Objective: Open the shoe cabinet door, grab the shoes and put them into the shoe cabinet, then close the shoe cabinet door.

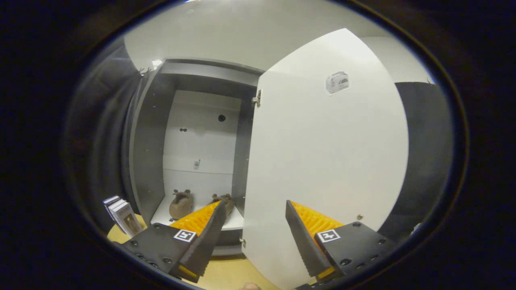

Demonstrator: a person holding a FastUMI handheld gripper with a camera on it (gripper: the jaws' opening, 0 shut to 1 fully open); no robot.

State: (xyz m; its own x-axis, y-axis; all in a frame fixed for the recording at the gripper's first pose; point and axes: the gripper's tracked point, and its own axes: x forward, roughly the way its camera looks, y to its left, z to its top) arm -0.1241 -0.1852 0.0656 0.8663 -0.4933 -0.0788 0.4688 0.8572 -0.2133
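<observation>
Low at centre-left of the frame, inside the shoe cabinet point(189, 133), we see two brown shoes point(181, 204) on its white bottom shelf. Our gripper point(255, 219) gapes wide, holding nothing. Rightward, the white door point(322, 161) stands open, its small sticker point(337, 83) unreadable.

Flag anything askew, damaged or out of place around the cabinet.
Nothing stands out. Both shoes sit upright, side by side on the bottom shelf, and the cabinet door hangs open, undamaged. The tongs are open, holding nothing.
</observation>
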